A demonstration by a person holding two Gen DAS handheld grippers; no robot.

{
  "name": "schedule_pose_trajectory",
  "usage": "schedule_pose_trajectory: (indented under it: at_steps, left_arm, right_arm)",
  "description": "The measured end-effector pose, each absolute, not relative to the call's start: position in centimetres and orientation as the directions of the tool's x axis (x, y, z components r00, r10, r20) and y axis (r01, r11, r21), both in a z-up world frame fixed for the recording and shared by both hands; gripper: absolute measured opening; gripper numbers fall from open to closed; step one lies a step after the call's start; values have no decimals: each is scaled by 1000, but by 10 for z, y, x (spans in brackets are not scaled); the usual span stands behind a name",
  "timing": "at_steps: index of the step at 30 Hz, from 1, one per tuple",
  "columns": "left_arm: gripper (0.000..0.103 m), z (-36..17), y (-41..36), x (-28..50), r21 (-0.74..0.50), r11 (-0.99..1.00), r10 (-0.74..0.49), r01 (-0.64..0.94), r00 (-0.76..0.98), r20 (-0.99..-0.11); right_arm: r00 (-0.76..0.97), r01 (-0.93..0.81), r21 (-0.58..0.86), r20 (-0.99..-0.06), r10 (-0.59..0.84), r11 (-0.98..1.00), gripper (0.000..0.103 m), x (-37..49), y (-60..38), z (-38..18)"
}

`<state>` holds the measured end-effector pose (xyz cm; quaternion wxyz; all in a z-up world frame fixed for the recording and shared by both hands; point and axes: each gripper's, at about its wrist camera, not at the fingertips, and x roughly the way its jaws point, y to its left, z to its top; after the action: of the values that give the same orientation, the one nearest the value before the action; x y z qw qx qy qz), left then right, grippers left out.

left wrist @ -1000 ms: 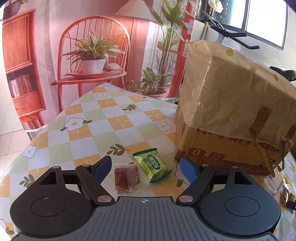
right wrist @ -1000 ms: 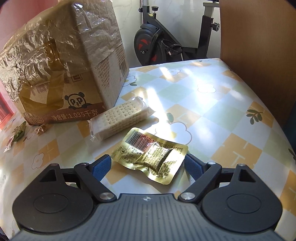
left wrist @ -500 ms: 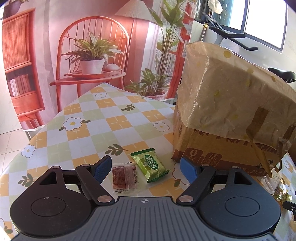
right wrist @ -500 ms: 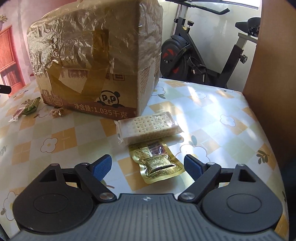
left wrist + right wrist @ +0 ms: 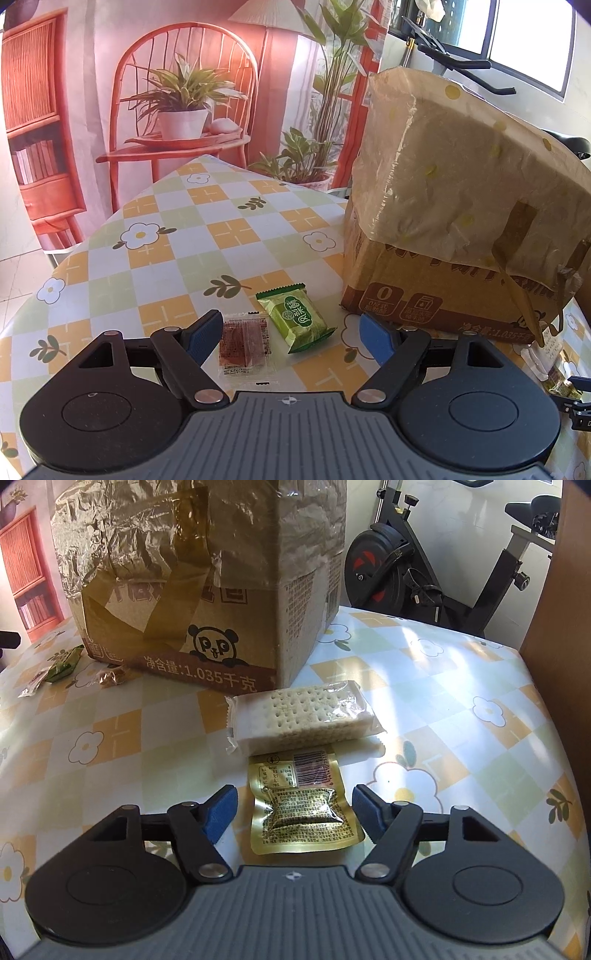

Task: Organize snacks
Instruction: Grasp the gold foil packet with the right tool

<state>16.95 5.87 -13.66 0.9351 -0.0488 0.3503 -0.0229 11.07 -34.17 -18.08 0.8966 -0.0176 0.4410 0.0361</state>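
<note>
Closing in around the flat gold foil snack packet [image 5: 303,810] lying just before the clear-wrapped cracker pack [image 5: 301,718] by the taped cardboard box [image 5: 207,583], the right gripper [image 5: 293,812] is seemingly not yet touching it, while the left gripper [image 5: 290,334] is hanging wide over a green pouch [image 5: 297,317] and a small red sachet [image 5: 243,341].

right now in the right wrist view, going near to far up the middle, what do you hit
right gripper → gold foil snack packet → clear-wrapped cracker pack → taped cardboard box
</note>
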Motion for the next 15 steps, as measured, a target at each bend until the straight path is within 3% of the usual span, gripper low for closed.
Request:
schedule_pose_trajectory:
  at_steps: [10,15]
  left_arm:
    - [83,-139,59,168,-113,994,-79,6,754,-652]
    - [83,-142,62,169,-108,994,-68,-4,751,-657]
  right_arm:
    - [631,-41,19,-774,40,999,51,90,-335,-172]
    - [660,-36,65,-748,72,997,51,76,-325,-165]
